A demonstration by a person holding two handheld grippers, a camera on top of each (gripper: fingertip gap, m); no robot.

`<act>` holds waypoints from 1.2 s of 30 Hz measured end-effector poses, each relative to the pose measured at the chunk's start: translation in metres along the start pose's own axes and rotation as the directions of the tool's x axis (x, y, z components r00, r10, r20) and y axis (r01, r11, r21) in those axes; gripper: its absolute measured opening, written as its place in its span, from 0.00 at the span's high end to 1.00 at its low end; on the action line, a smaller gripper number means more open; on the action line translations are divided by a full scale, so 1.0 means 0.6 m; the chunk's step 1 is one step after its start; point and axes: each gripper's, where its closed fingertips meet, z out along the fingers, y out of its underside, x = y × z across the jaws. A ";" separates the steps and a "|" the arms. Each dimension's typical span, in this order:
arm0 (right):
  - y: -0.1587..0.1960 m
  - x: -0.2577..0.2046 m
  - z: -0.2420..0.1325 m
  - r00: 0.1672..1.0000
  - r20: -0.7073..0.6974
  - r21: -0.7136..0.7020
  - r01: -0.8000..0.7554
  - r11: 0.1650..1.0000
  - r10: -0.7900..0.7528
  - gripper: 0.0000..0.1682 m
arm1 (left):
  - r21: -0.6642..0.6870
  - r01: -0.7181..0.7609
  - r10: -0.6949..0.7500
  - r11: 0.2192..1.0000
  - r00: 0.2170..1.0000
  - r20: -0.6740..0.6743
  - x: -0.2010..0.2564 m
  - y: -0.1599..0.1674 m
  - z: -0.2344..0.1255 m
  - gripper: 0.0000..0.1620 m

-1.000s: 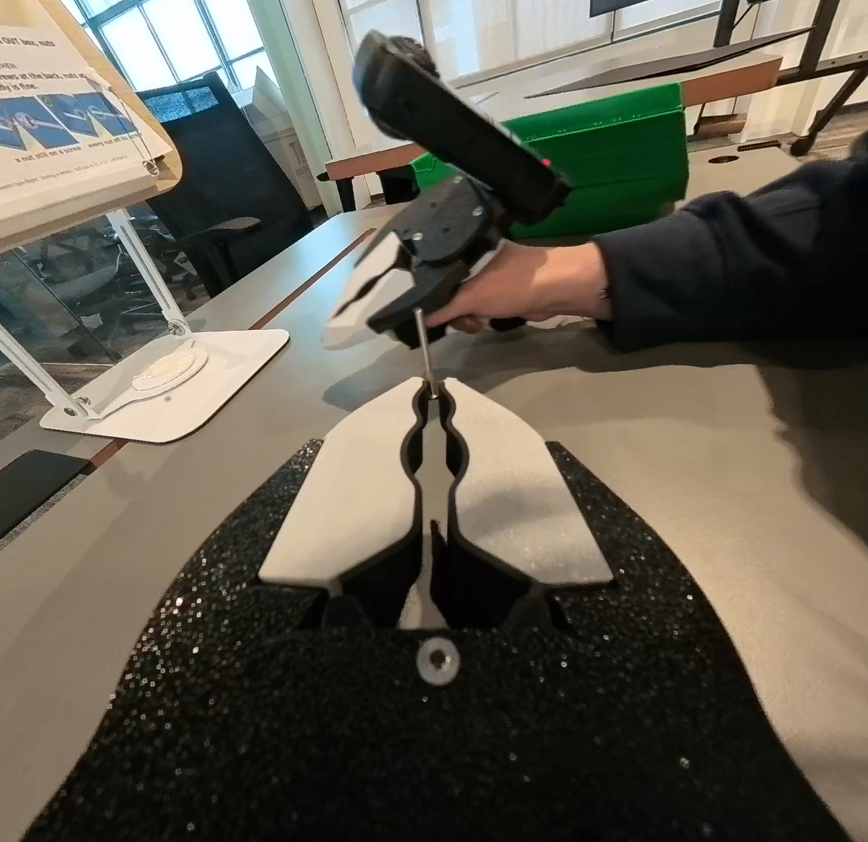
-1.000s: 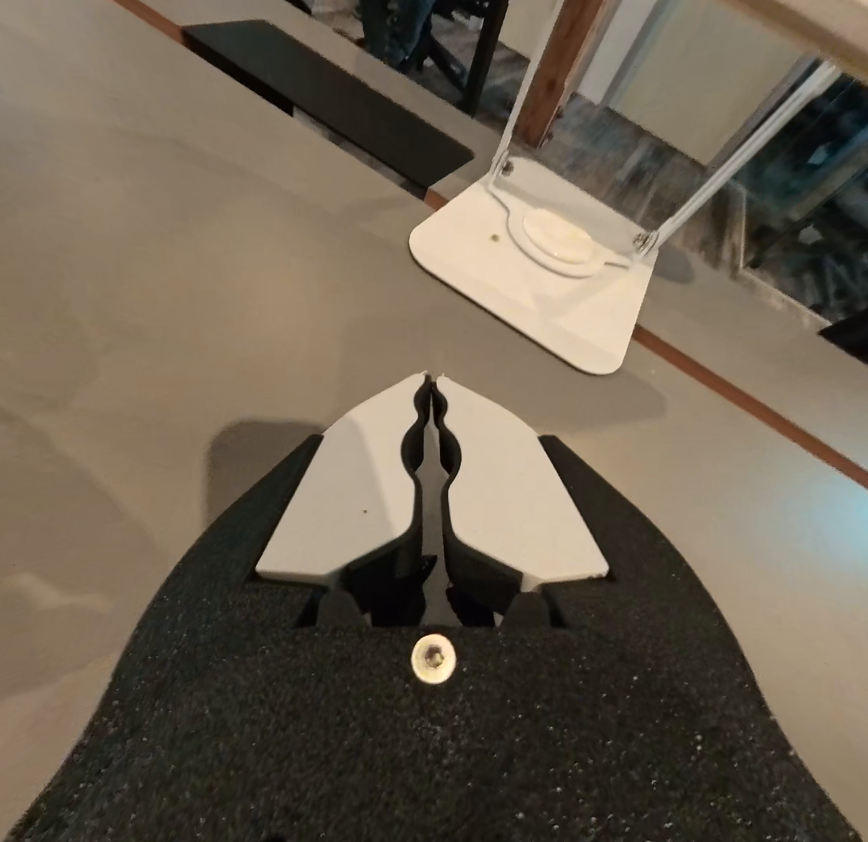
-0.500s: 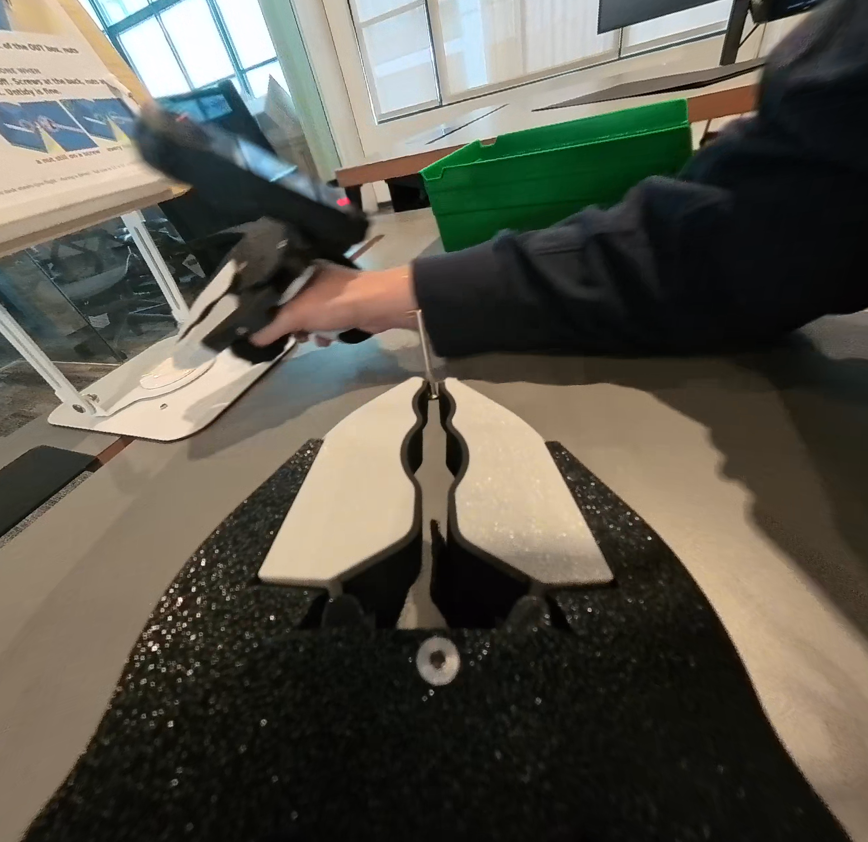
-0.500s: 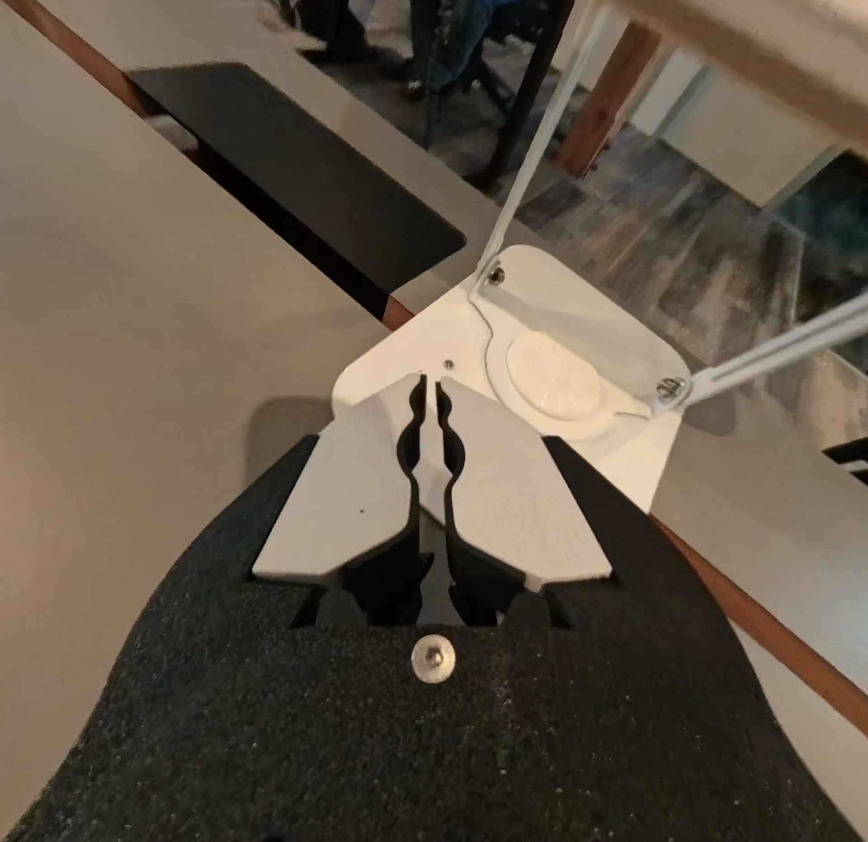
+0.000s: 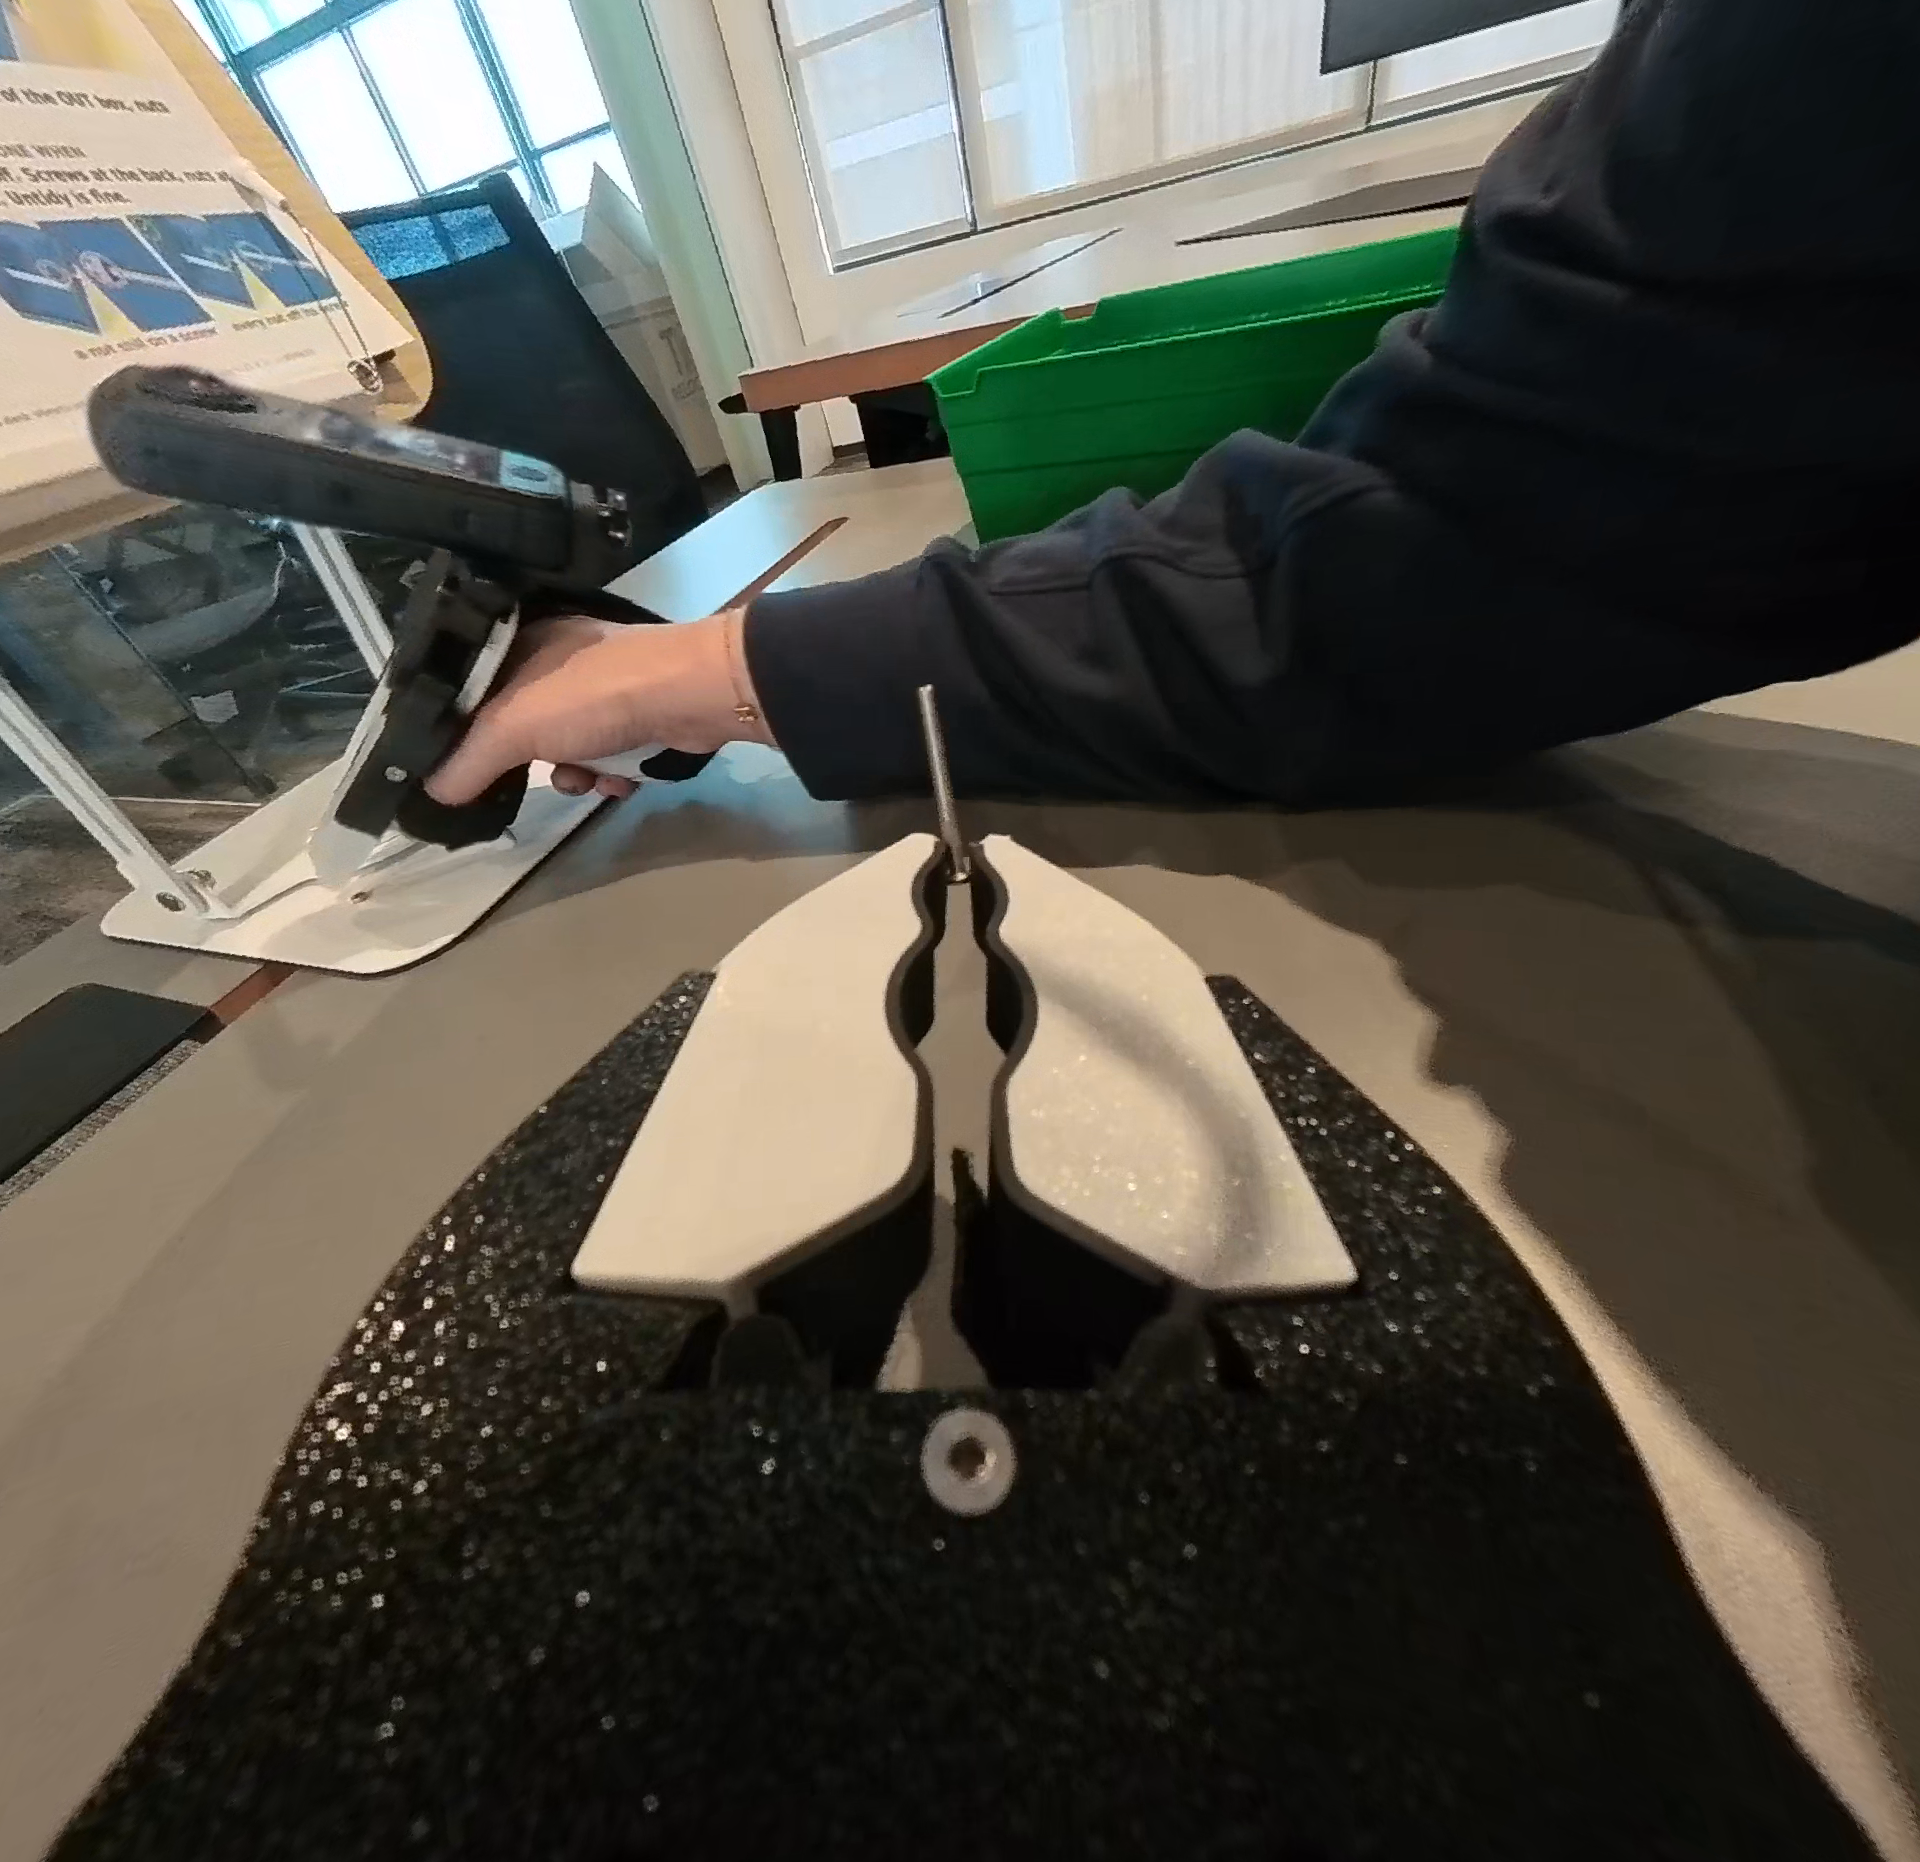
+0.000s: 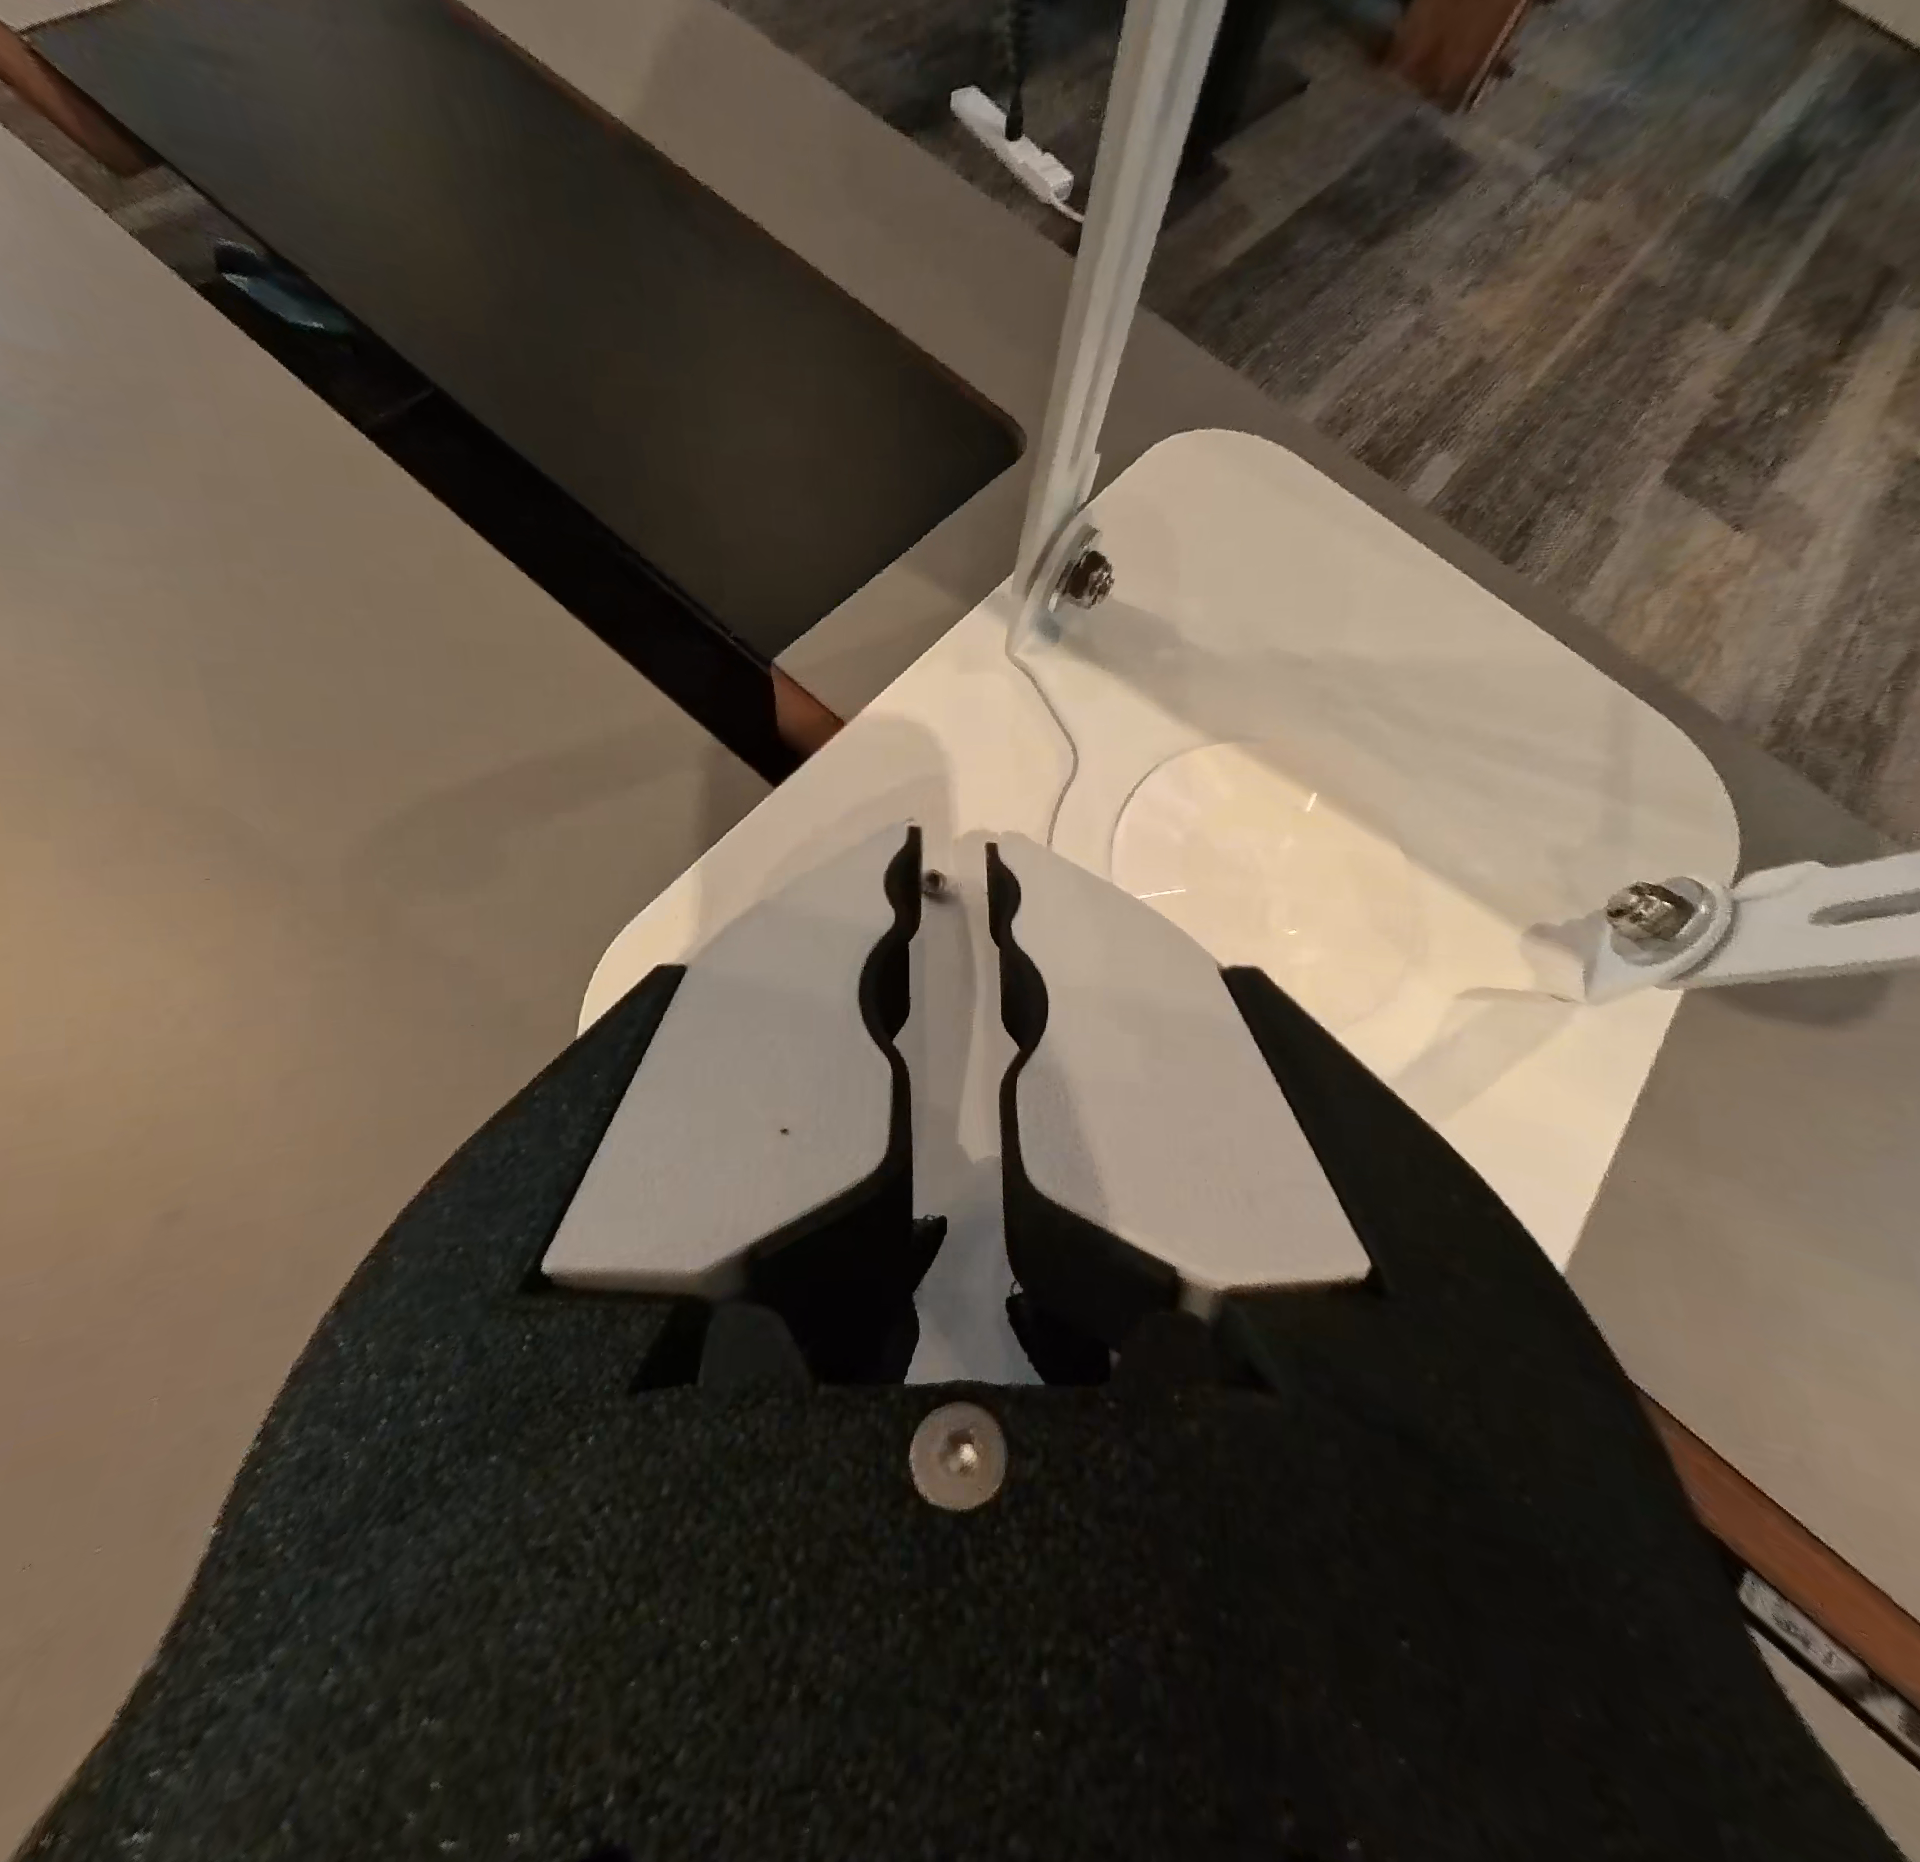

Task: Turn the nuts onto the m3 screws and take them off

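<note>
The left gripper has its jaws pinched shut on the base of an upright m3 screw, whose shaft stands clear above the fingertips over bare grey table. The right gripper, held by a hand, has its jaws slightly parted with nothing gripped, and a small nut lies between the tips on the white stand base, near that plate's edge. Grey surface lies open left of the plate, while the stand's slanted struts and a green bin bound the far side.
</note>
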 end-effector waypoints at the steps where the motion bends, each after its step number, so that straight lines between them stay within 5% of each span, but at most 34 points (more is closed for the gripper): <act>1: 0.000 -0.001 0.002 1.000 0.005 -0.005 -0.001 1.000 0.001 0.93 | 0.000 0.000 0.000 1.000 1.000 0.000 0.000 0.000 0.000 0.98; 18: 0.009 0.002 -0.005 0.997 -0.040 -0.036 0.062 0.997 -0.064 1.00 | 0.001 -0.003 0.003 1.000 1.000 -0.001 0.000 0.000 0.000 0.98; 36: 0.025 -0.055 -0.018 0.969 0.160 -0.075 0.200 0.977 -0.187 1.00 | -0.002 -0.009 0.009 1.000 1.000 -0.004 0.002 0.000 0.000 0.98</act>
